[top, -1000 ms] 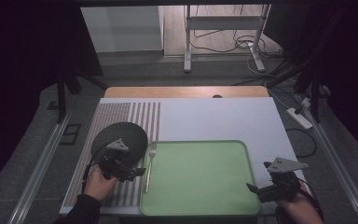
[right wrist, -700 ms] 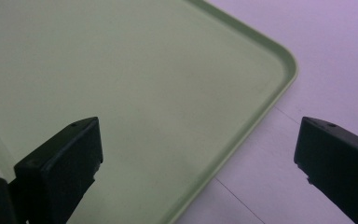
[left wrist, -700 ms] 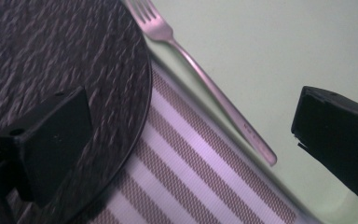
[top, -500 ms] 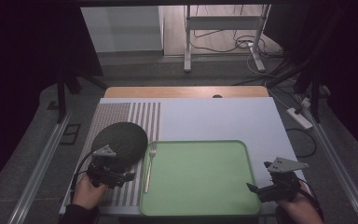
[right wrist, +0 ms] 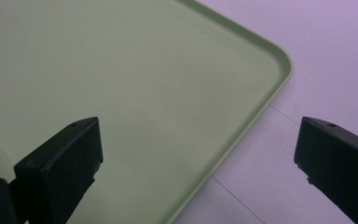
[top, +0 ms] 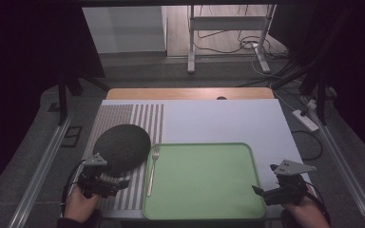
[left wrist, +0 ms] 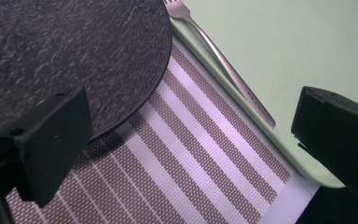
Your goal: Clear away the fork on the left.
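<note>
A dark round plate [top: 122, 147] [left wrist: 65, 56] lies on a striped placemat [top: 123, 118] [left wrist: 182, 158] at the left. Between it and the green tray [top: 204, 180] [left wrist: 284, 51] [right wrist: 121, 93] a silver fork [top: 152, 168] [left wrist: 223, 60] rests along the tray's left rim. My left gripper [top: 116, 186] [left wrist: 193, 135] hovers over the placemat just below the plate, jaws open and holding nothing. Off the tray's near right corner, my right gripper [top: 260, 192] [right wrist: 198, 158] is open too, aimed at that corner.
A white mat [top: 218, 118] [right wrist: 307, 70] covers the table beyond and to the right of the tray. The wooden table edge [top: 190, 93] runs along the back. A power strip [top: 305, 118] and cables lie on the floor at the right.
My left gripper has drawn back from the plate toward the table's near edge and a little left. The plate, fork, tray and right gripper have stayed put.
</note>
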### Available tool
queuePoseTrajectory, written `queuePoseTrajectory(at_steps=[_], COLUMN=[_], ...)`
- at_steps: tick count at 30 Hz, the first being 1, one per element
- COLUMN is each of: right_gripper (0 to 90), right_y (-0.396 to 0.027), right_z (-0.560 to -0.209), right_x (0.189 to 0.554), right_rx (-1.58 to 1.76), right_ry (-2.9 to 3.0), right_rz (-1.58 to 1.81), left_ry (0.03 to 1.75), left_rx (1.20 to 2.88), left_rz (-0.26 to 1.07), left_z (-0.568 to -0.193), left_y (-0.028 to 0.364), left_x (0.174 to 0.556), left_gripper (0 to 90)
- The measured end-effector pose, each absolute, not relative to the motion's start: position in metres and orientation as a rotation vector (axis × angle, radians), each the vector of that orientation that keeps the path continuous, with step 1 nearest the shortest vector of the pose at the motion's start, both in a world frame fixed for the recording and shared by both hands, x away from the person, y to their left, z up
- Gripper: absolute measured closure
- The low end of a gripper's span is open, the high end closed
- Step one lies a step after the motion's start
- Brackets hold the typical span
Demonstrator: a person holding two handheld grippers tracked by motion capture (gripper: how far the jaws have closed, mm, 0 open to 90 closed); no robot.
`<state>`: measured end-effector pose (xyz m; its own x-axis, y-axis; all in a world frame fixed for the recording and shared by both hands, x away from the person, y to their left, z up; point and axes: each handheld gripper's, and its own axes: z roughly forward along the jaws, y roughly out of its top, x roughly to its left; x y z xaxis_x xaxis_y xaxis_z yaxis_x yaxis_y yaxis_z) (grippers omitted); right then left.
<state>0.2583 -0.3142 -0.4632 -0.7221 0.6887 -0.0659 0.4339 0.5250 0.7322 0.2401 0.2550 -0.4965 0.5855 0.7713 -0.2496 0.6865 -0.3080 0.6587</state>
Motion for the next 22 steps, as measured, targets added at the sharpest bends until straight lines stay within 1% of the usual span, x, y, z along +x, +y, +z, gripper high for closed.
queuePoseTrajectory(at_steps=[12,22], right_gripper=[1.3,1.3], right_y=[-0.316,-0.316], right_z=[-0.462,-0.463], right_x=[0.259,0.259], right_rx=[0.956,0.962], right_ry=[2.402,2.399], right_rz=[1.032,1.029], left_ry=[1.196,1.214], left_rx=[2.069,2.013], left_rz=[0.192,0.204], left_z=[-0.494,-0.493], left_y=[0.265,0.276], left_x=[0.227,0.216], left_gripper=[0.0,0.0])
